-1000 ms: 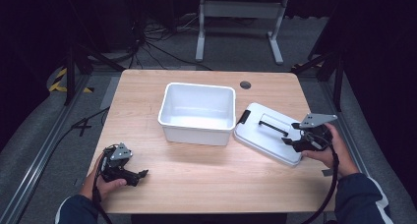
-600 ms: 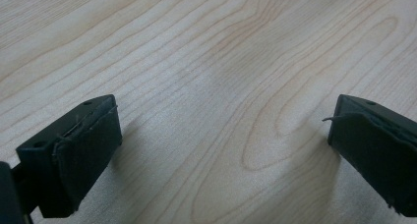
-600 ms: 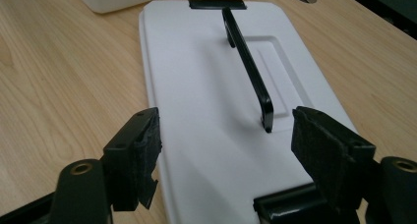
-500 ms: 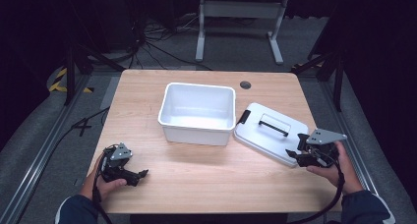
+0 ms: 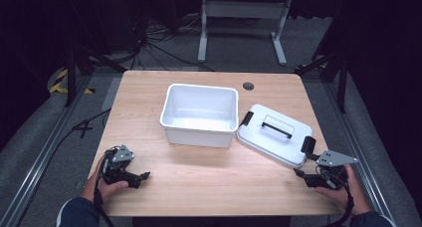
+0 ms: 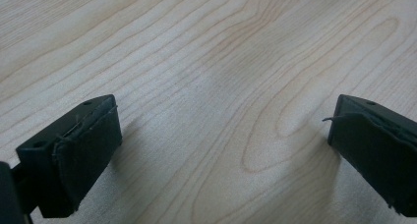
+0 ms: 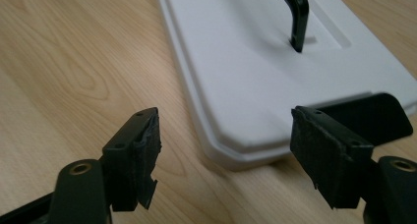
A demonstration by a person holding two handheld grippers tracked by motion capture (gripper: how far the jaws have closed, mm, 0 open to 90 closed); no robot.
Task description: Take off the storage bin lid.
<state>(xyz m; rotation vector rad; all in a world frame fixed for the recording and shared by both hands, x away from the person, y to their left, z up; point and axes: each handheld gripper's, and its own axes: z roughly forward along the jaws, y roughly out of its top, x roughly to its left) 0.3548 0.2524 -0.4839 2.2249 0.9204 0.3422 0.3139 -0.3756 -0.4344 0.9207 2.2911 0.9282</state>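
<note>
Lid (image 5: 274, 134) flat on counter (image 5: 149, 102) just right of open white bin (image 5: 200, 113), long axis slanting from bin toward right gripper (image 5: 304, 175), near corner just ahead of its wide-open, empty jaws; left gripper (image 5: 141, 177) well apart, likewise open, empty.

Left claw (image 5: 144, 176) low, jaws wide apart; right claw (image 5: 298, 172) low, jaws wide apart.

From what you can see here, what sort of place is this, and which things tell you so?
Probably a lab or recording studio, not a home. A bare wooden table stands among dark surroundings, cables trail over the grey floor, and a metal stand sits behind. A white tub and its lid are laid out.
</note>
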